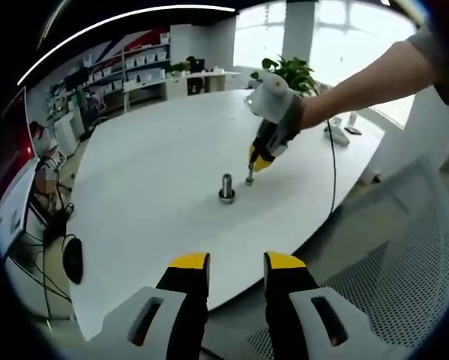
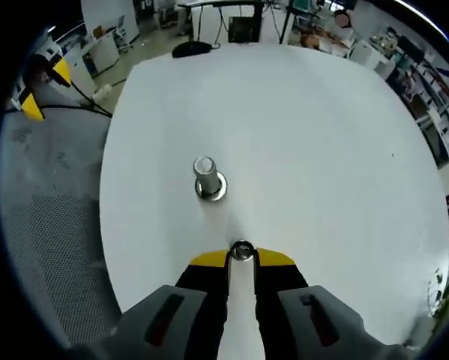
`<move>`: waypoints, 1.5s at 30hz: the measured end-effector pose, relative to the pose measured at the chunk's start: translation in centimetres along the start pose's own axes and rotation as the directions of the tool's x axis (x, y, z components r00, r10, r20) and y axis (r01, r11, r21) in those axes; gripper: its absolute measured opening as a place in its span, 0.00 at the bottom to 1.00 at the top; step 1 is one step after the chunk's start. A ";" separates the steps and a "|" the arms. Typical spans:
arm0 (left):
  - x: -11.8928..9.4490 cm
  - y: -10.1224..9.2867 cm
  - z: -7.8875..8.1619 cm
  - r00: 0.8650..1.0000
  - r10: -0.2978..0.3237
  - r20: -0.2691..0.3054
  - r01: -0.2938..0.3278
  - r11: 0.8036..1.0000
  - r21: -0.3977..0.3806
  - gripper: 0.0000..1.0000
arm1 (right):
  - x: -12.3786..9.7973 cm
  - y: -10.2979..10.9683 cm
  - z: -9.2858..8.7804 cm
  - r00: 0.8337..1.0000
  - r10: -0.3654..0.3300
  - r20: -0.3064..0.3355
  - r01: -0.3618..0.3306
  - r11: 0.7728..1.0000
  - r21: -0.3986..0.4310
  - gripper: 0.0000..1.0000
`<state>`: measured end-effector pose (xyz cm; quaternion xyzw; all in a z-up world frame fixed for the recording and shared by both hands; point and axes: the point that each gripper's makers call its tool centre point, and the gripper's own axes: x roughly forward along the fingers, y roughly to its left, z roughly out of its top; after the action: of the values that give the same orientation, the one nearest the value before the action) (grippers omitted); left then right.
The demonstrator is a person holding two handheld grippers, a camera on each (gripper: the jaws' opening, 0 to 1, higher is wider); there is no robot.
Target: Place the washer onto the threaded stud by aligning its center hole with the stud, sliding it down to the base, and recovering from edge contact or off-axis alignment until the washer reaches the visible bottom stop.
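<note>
1. Nearest in the right gripper view, our right gripper (image 2: pixel 241 257) has its yellow-tipped jaws pinched on the washer (image 2: pixel 241 250), holding it by the rim with its hole facing out ahead of the jaws. We judge this grip leaves the centre hole free to take the stud.
2. Just beyond the washer stands the stud (image 2: pixel 205 175), upright on its wider round base, out on the open middle of the white desk (image 2: pixel 321 150). Washer and stud are near but apart; nothing has touched yet.
3. In the left gripper view our left gripper (image 1: pixel 236 271) hangs back off the near edge of the desk, jaws narrowly apart and holding nothing. We think it is kept clear so the right hand works alone.
4. Further in that view, the right gripper (image 1: pixel 262 152) points steeply down with the washer (image 1: pixel 249 180) low at its tip, just beside the stud (image 1: pixel 226 186) and off to one side of its axis. We would need to bring it over the top first.
5. Nothing lies between washer and stud. A cable (image 1: pixel 333 169) runs to the far edge, and a plant (image 1: pixel 290 71) stands beyond it.
</note>
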<state>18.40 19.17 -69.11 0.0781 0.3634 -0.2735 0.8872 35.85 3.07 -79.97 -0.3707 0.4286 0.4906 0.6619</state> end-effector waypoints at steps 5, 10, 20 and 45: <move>0.0 0.2 0.0 1.000 0.007 0.001 -0.007 1.000 -0.002 0.27 | 1.0 0.0 -0.3 1.000 0.004 -0.019 -0.005 1.000 -0.007 0.14; 0.0 0.3 0.0 1.000 0.012 0.000 -0.012 1.000 -0.005 0.27 | 1.9 -0.1 -0.1 0.999 0.004 -0.032 -0.005 1.000 -0.013 0.14; -0.1 0.4 0.2 1.000 0.016 0.015 -0.016 1.000 -0.011 0.26 | 2.9 0.1 -0.8 0.999 0.010 -0.048 -0.011 1.000 -0.007 0.14; 0.1 -0.2 0.1 1.000 -0.018 0.004 0.018 1.000 -0.006 0.24 | -0.5 1.1 -0.3 0.987 -0.037 0.154 0.014 0.989 0.150 0.21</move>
<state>18.36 18.91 -69.10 0.0719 0.3632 -0.2805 0.8856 34.62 2.92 -79.73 -0.2864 0.4060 0.4764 0.7254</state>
